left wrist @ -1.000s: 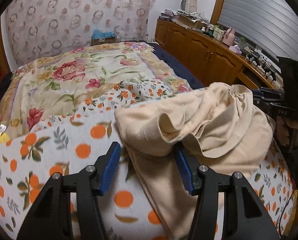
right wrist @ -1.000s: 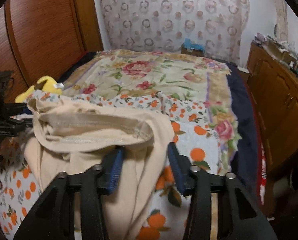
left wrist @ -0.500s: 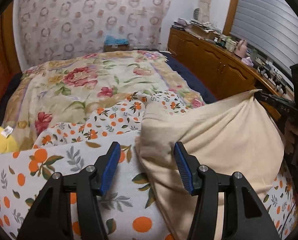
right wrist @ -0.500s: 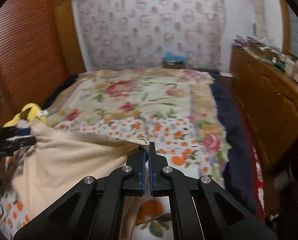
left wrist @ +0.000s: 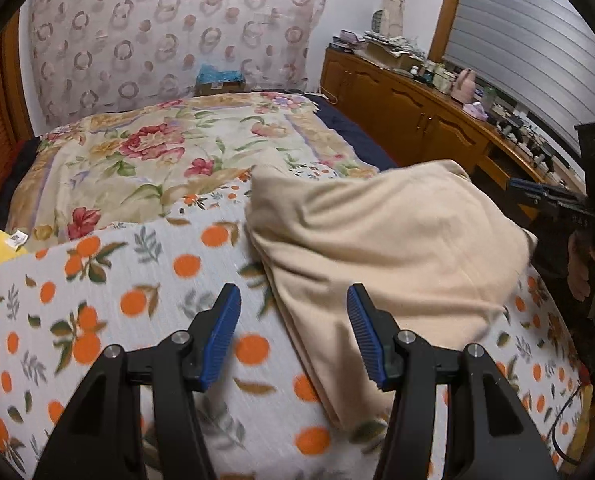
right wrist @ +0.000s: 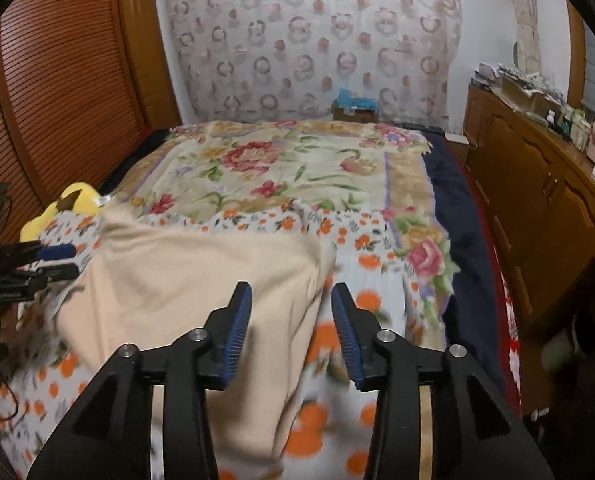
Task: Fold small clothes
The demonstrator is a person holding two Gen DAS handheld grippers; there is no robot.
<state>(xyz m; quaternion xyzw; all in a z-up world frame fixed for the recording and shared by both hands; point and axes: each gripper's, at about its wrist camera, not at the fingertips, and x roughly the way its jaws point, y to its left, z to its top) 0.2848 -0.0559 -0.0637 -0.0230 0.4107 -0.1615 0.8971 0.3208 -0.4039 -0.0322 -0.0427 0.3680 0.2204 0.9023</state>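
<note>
One beige garment (left wrist: pixel 381 248) lies on the orange-print blanket (left wrist: pixel 109 280) at the near end of the bed, folded over itself and puffed at the top rather than flat. Only one piece of clothing is visible. Its long axis runs roughly near to far, with a narrower band of cloth trailing toward the near edge.

Left tool (left wrist: pixel 293 330): blue pads spread wide, nothing between them. The garment's left edge passes just in front of and beside the right pad; most of the cloth lies to the right and beyond. Right tool (right wrist: pixel 291 330): pads also spread, empty. In the right wrist view the garment (right wrist: pixel 185 280) lies mostly to the left, its right edge running down between the two pads. So the cloth sits between the two tools, each at its own near corner and about equally close; I cannot tell whether either pad touches the fabric.

Judgement: the next grasp probably depends on each tool closing in on its own side edge.

Counts: two tools, one garment, one orange-print blanket over one floral bedspread (right wrist: pixel 281 168), one yellow soft item (right wrist: pixel 67 210) far left, one wooden cabinet (left wrist: pixel 413 120) along the right.
</note>
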